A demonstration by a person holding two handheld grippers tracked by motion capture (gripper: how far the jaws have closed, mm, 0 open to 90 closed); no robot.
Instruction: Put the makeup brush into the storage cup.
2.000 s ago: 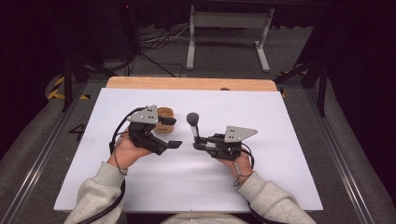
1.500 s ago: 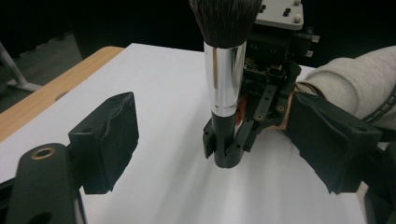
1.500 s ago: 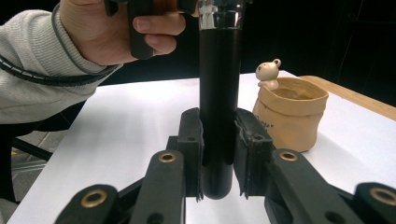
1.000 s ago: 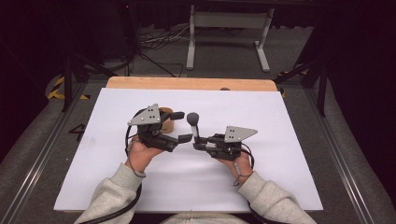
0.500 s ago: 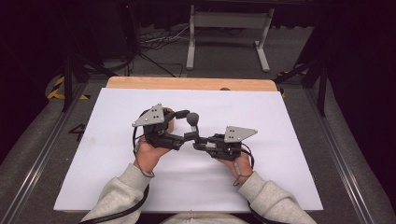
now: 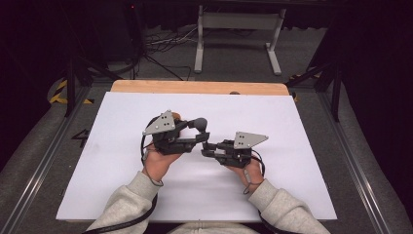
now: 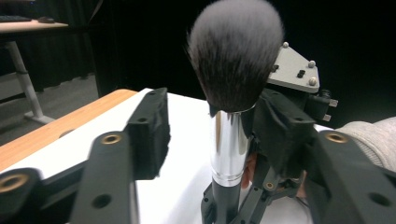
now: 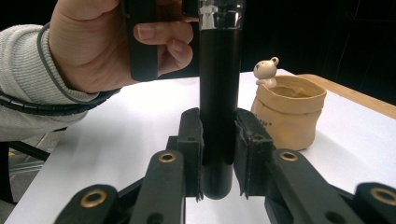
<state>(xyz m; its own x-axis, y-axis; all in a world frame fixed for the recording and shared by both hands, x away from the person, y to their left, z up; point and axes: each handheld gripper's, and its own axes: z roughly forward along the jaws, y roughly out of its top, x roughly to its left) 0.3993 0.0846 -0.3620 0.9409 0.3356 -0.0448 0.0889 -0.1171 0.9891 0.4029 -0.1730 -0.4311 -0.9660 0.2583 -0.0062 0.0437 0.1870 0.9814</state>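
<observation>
Two grips meet on one makeup brush (image 7: 232,116), upright at frame centre: R gripper (image 8: 219,154) is clamped tight on its black handle, L gripper (image 7: 205,135) has just been closing around the chrome ferrule, one pad apart. We seat L squarely before R lets go, w/ the pot (image 8: 287,112) just right of it.

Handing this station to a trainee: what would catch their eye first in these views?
First, the makeup brush, upright above the middle of the white table, its dark fluffy head filling the left gripper view. The right gripper is clamped on its black handle low down, while the left gripper, whose jaws have just been closing, brackets the chrome ferrule. Behind stands a tan bag-shaped pot with a small bear figure on its rim.
</observation>
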